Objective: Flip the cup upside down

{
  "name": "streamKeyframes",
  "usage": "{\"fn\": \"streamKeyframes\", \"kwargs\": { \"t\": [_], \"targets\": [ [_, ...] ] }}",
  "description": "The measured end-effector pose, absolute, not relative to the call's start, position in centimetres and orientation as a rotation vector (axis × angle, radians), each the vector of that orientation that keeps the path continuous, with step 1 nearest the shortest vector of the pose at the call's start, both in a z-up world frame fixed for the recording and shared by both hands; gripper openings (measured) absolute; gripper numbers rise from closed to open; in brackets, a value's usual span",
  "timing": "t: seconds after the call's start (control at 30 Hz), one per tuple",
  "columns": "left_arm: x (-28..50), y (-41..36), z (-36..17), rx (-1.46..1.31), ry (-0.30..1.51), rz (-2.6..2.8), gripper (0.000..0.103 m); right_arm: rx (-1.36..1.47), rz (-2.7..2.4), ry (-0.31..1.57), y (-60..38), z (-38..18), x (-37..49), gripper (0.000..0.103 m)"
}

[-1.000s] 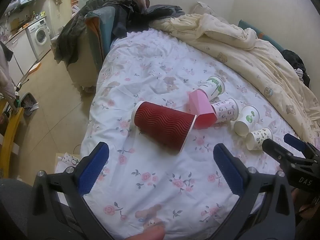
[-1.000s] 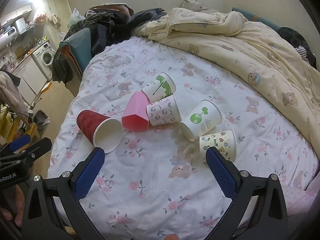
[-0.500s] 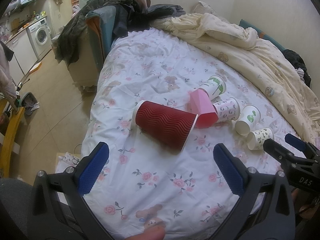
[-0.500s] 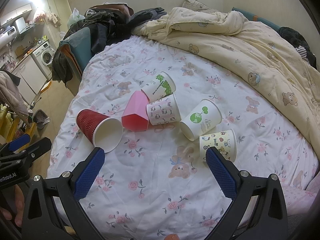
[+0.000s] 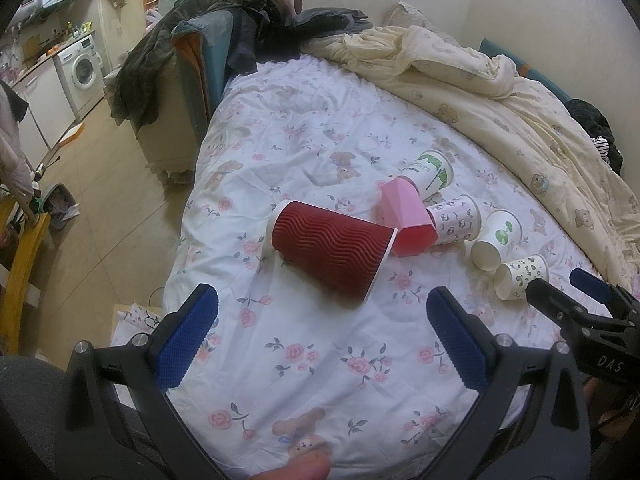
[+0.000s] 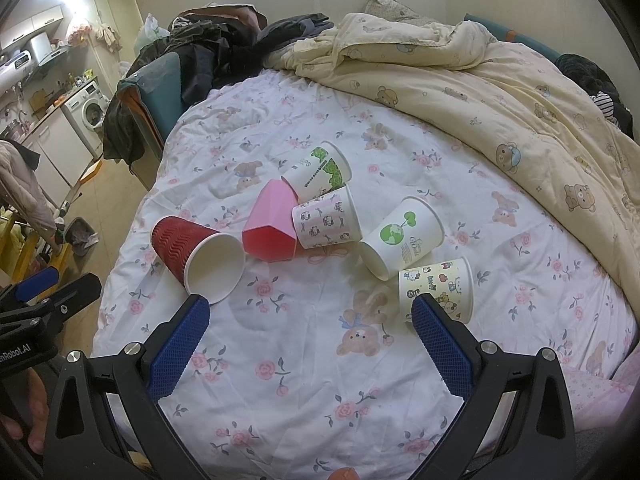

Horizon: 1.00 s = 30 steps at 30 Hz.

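Observation:
Several cups lie on their sides on the flowered bed sheet [image 5: 320, 360]. A red ribbed cup [image 5: 330, 254] lies nearest my left gripper [image 5: 316, 328], which is open and empty just short of it. In the right wrist view the red cup [image 6: 196, 256] shows its white mouth. A pink faceted cup [image 6: 270, 224], a green-leaf cup [image 6: 318, 172], a cartoon-print cup [image 6: 326, 222], a globe-print cup [image 6: 402, 238] and a small sticker-print cup [image 6: 438, 286] lie beside it. My right gripper [image 6: 310, 328] is open and empty, its right finger [image 6: 440, 344] near the sticker-print cup.
A cream quilt [image 6: 500, 92] is bunched along the far and right side of the bed. Dark clothes are piled on a chair [image 5: 216, 40] at the bed's far left. The bed's left edge drops to a tiled floor [image 5: 100, 200] with a washing machine [image 5: 82, 66] beyond.
The left wrist view has shifted slightly, with the cups drifting a little to the right and down. The right gripper and the cups have not visibly moved.

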<state>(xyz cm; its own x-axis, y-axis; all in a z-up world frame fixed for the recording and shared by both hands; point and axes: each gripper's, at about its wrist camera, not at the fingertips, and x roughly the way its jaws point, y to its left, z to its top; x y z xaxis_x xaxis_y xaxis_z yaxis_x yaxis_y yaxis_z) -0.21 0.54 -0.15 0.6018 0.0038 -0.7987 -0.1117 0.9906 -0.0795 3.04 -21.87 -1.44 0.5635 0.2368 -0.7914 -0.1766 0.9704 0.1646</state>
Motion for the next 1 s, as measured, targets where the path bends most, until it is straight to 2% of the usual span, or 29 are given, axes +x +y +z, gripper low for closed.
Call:
{"fn": "streamKeyframes", "kwargs": {
  "t": [1.0],
  "targets": [
    [-0.43, 0.70, -0.28, -0.123, 0.923, 0.068, 0.103, 0.065, 0.241, 0.943, -21.93, -1.45, 3.04, 0.103]
  ]
}}
